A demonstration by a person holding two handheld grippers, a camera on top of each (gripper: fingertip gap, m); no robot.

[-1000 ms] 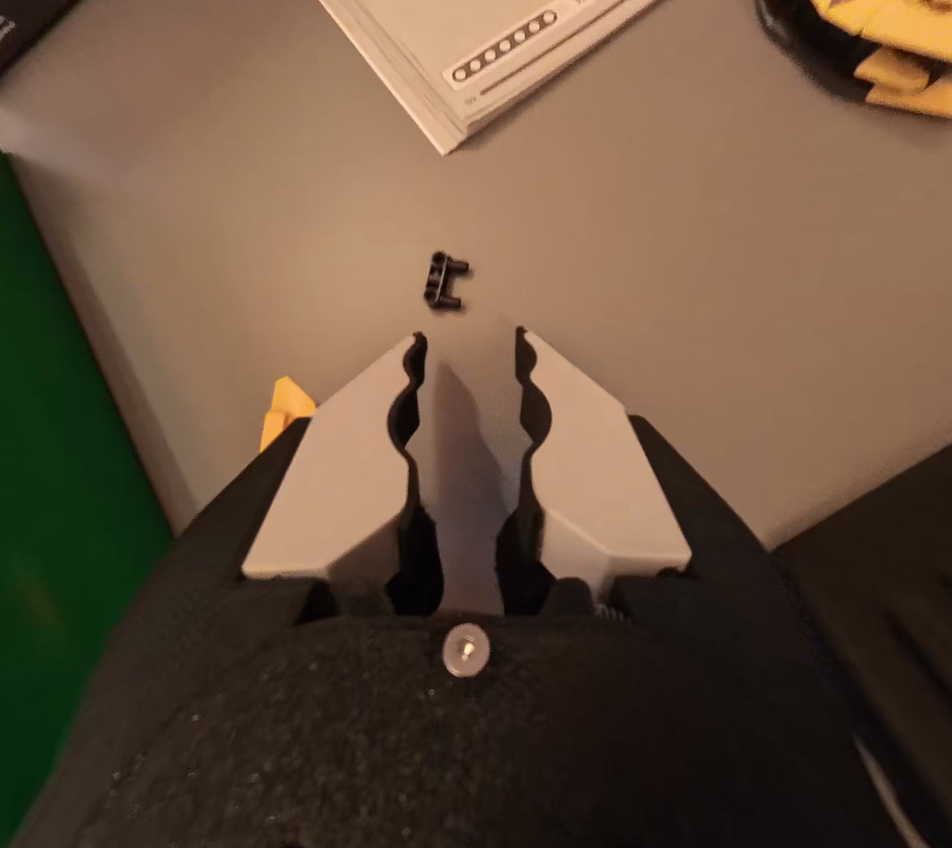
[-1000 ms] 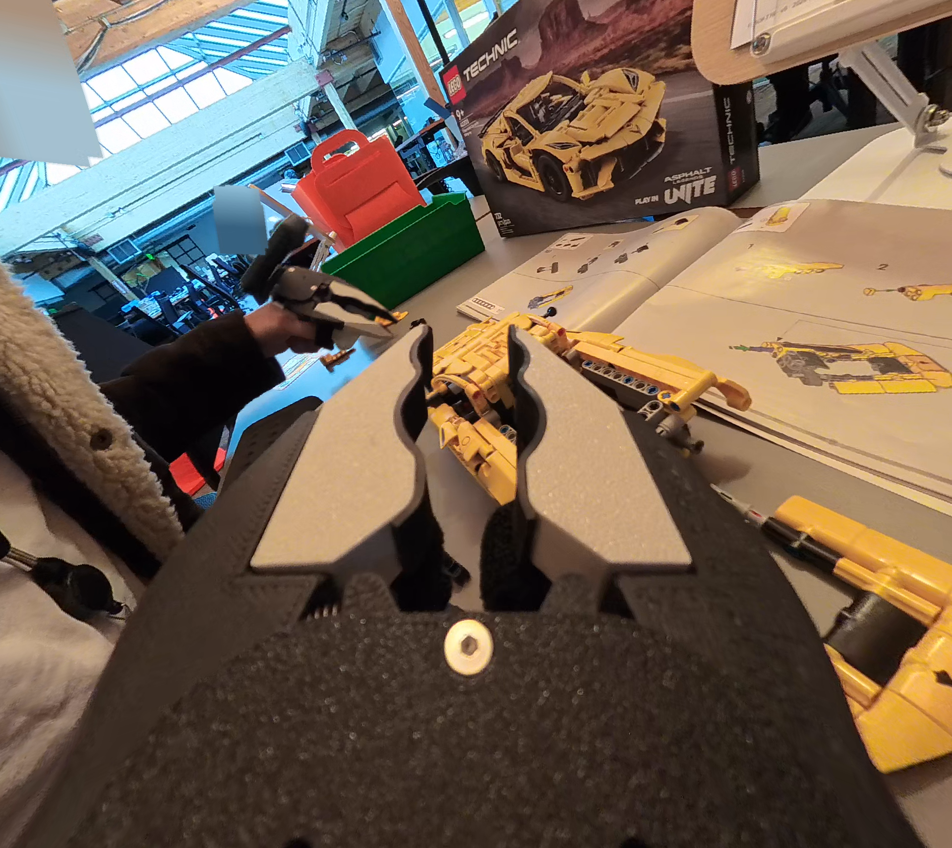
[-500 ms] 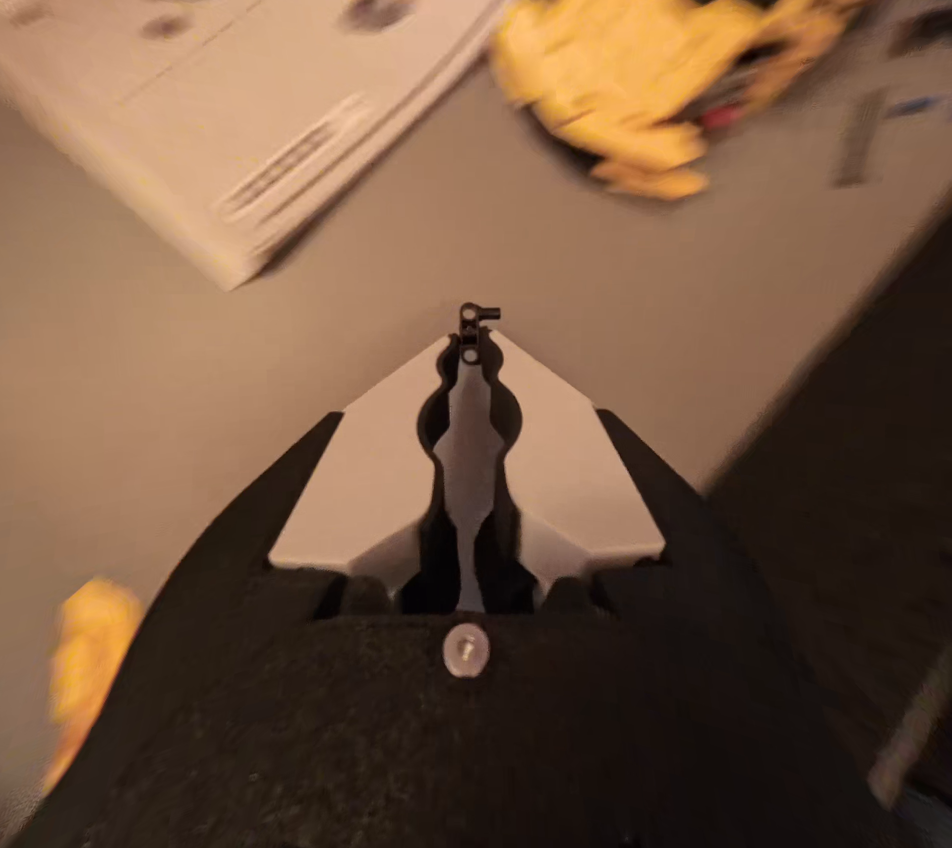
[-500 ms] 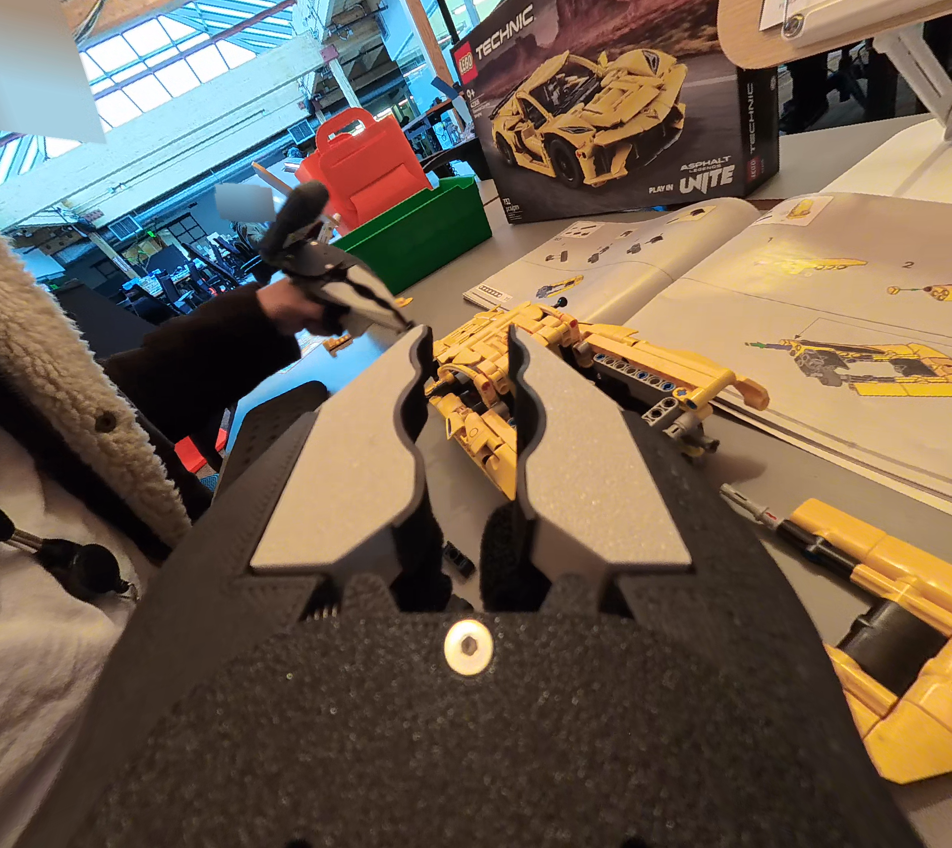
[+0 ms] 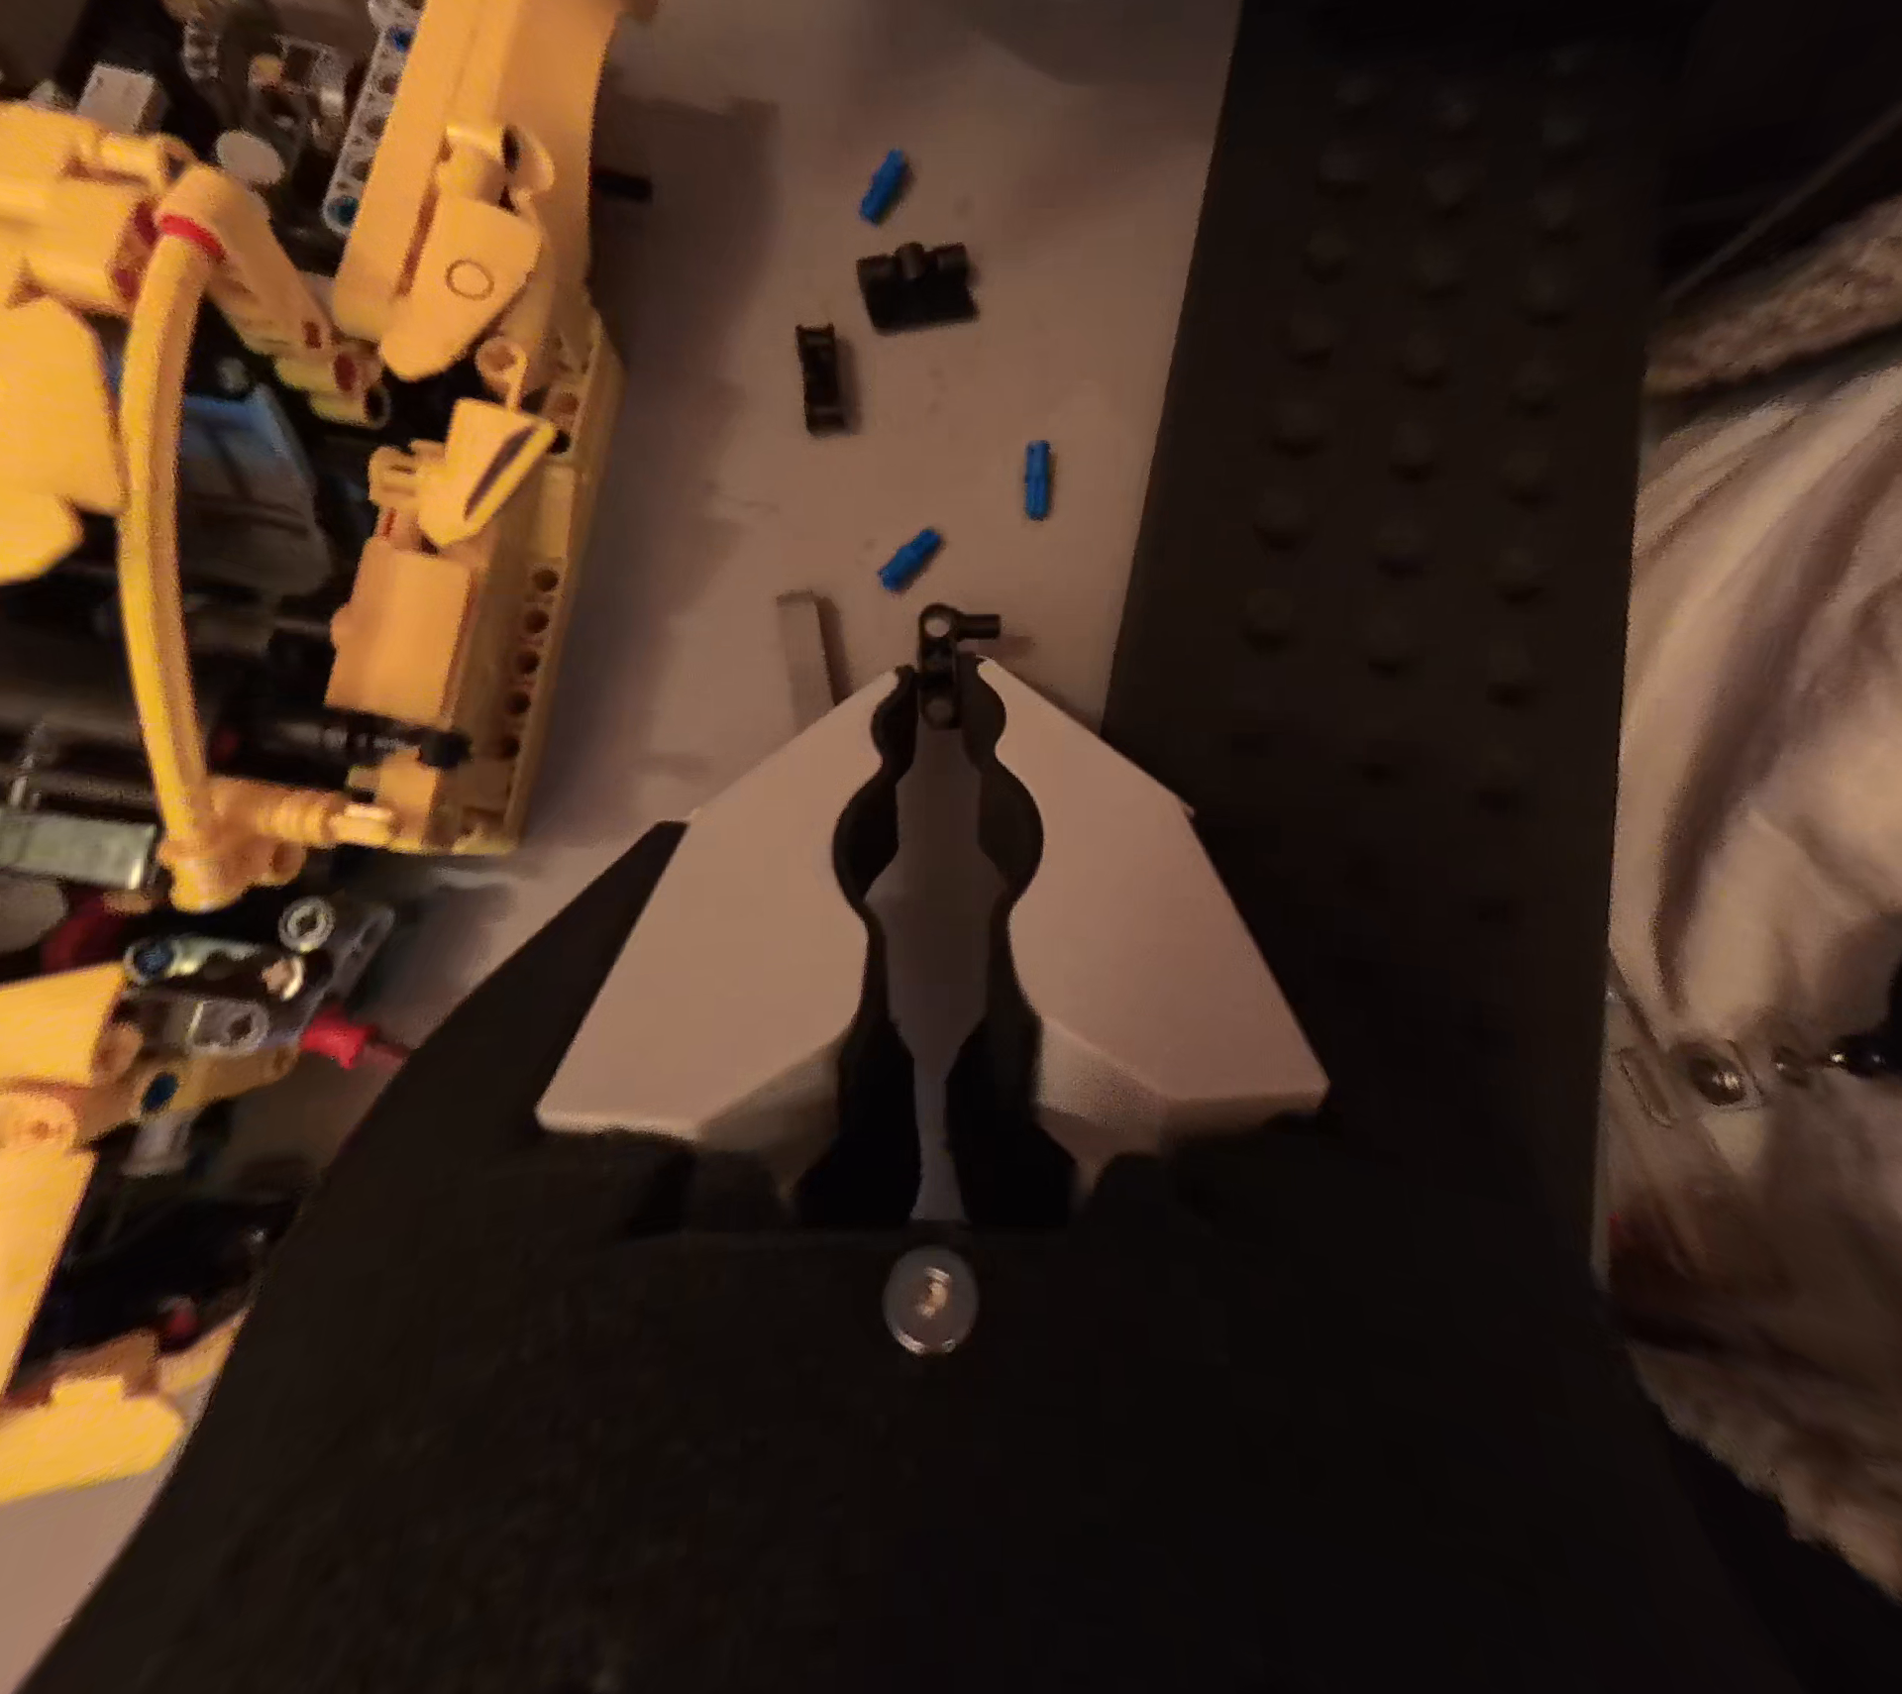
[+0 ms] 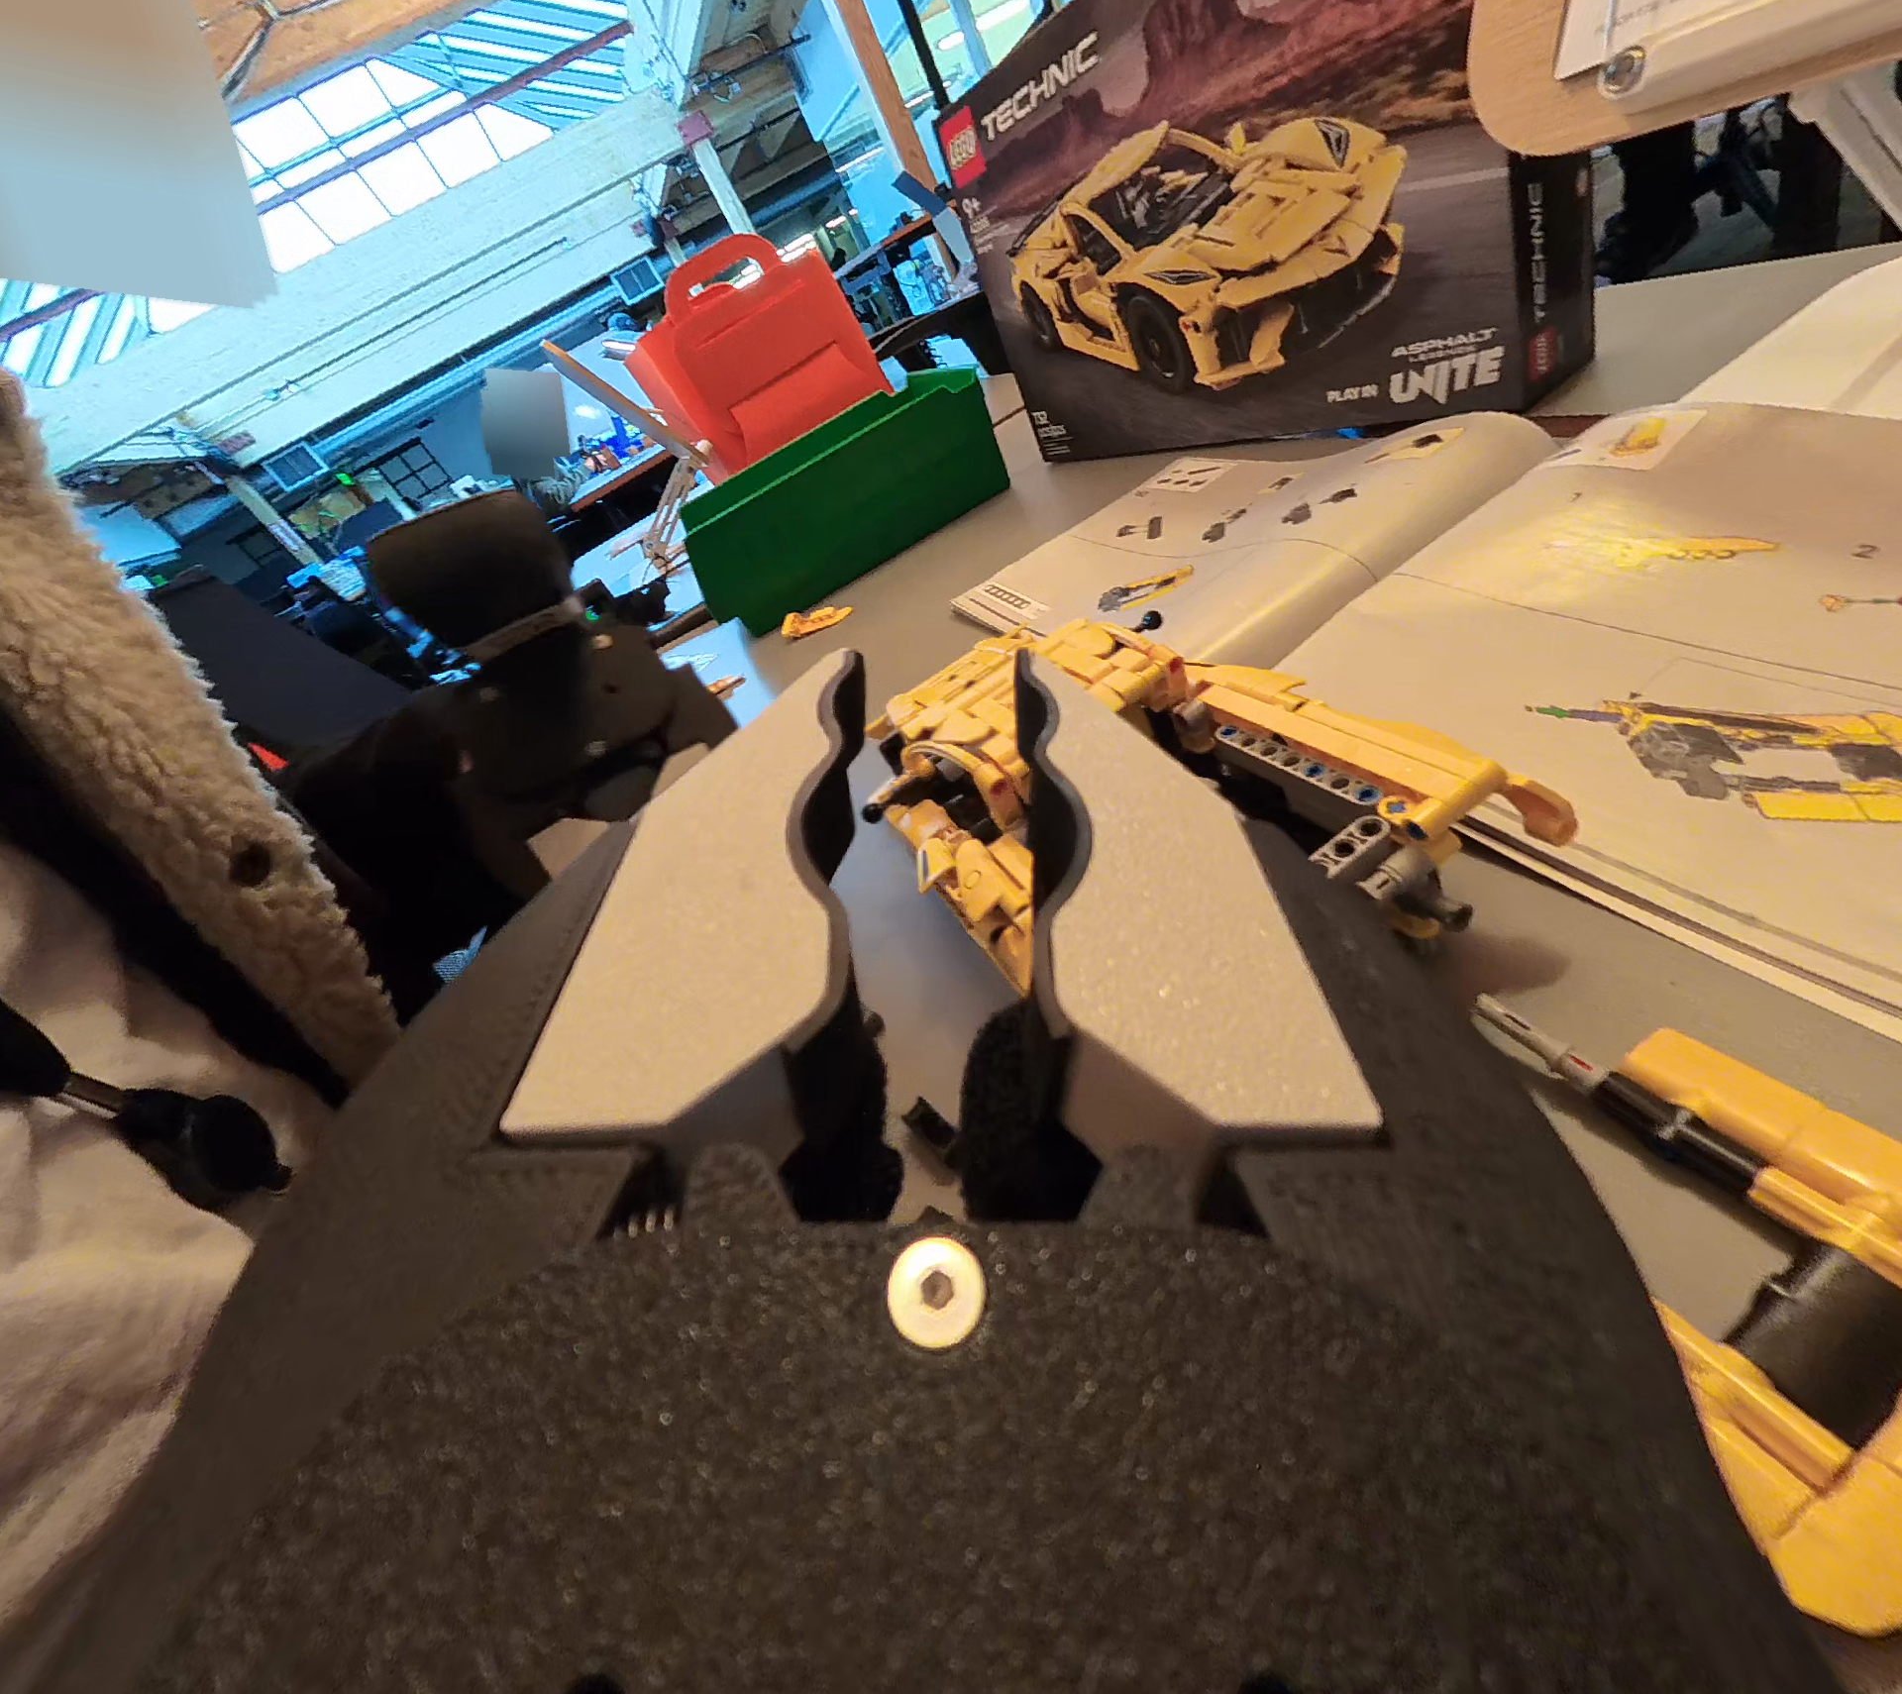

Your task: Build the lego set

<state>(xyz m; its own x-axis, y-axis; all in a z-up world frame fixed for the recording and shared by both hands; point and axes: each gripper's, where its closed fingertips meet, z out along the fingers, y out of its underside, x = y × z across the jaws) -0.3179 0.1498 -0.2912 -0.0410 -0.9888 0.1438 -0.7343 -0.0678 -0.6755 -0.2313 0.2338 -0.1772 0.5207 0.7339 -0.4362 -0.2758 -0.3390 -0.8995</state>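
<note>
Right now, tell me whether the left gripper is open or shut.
Shut: the left gripper pinches a small black piece at its tips.

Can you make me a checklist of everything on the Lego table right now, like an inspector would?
Surface: grey table, loose parts lying on it.
Job's things: half-built yellow car; open instruction book; set box standing behind.
Clutter: three blue pins, two black pieces, a grey strip, a yellow subassembly, green bin holding an orange case.
Grippers: left gripper shut on a small black connector; right gripper open, empty, near the car.
Cables: nothing seen.
Surroundings: workshop with skylights; blurred person far behind.
</note>
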